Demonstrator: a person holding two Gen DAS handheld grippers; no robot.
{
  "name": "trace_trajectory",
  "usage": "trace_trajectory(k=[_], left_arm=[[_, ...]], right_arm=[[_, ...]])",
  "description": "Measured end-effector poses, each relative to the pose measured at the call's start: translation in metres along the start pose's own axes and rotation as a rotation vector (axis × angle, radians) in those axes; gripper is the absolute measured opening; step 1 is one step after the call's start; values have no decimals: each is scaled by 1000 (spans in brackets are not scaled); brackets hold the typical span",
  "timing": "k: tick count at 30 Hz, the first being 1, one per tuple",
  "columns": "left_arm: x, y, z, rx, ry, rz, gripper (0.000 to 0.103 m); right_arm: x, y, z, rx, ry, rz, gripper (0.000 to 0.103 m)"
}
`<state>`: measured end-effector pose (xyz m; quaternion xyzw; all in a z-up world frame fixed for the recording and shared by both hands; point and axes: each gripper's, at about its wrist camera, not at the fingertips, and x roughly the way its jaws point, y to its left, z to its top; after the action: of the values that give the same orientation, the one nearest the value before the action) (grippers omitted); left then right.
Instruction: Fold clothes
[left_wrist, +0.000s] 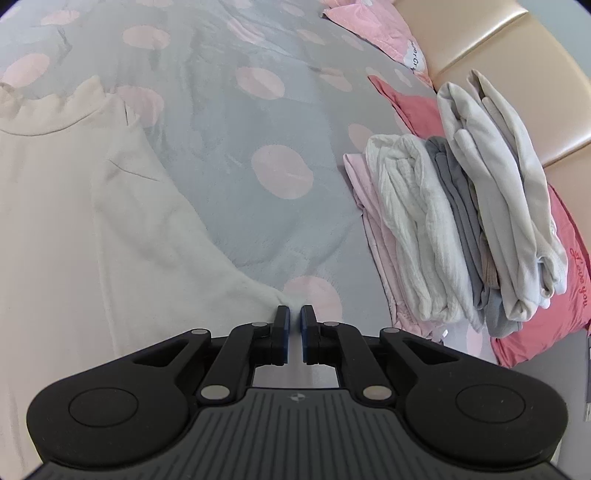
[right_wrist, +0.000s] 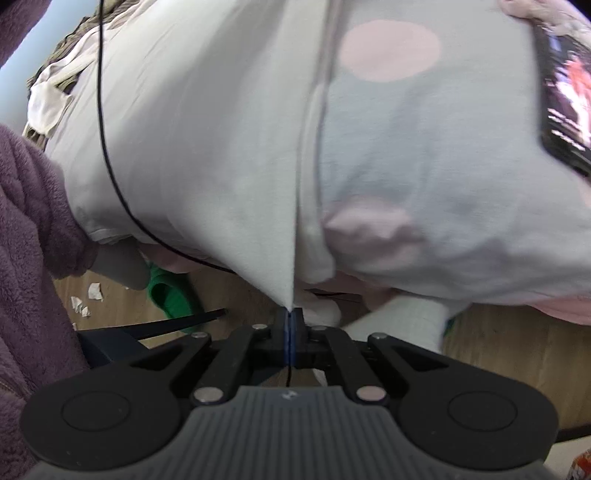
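Note:
A cream top (left_wrist: 74, 206) with a frilled collar lies spread on the grey bedspread (left_wrist: 229, 122) with pink dots, at the left of the left wrist view. Its sleeve narrows to a point right at my left gripper (left_wrist: 293, 317), whose jaws stand almost together, pinching that sleeve end. In the blurred right wrist view the cream top (right_wrist: 207, 155) hangs over the bed edge. One corner tapers down into my right gripper (right_wrist: 290, 314), which is shut on it, the pads pressed flat together.
A stack of folded clothes (left_wrist: 461, 221) rests on a red pillow (left_wrist: 535, 332) at the right, near a beige headboard (left_wrist: 517, 48). A phone (right_wrist: 565, 92), a black cable (right_wrist: 107, 147), a purple fleece sleeve (right_wrist: 33, 240), a green slipper (right_wrist: 170, 295) and socked feet (right_wrist: 406, 321) show above the wooden floor.

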<state>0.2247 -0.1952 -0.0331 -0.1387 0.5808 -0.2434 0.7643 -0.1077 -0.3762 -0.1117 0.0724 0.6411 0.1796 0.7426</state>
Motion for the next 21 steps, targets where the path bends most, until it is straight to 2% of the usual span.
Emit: trace_trajectory(k=[9, 13, 17, 19, 21], left_arm=[[4, 4, -2, -37, -40, -61, 4], [9, 11, -4, -62, -27, -50, 4], [14, 19, -6, -61, -9, -27, 4], [18, 20, -9, -65, 5, -30, 5], [20, 19, -12, -60, 16, -34, 10]], right_arm=[[6, 3, -1, -27, 68, 24, 1], [-1, -1, 0, -4, 58, 88, 1], [-10, 4, -1, -35, 27, 39, 1], [-2, 4, -1, -38, 50, 3, 1], [7, 1, 0, -22, 67, -3, 1]])
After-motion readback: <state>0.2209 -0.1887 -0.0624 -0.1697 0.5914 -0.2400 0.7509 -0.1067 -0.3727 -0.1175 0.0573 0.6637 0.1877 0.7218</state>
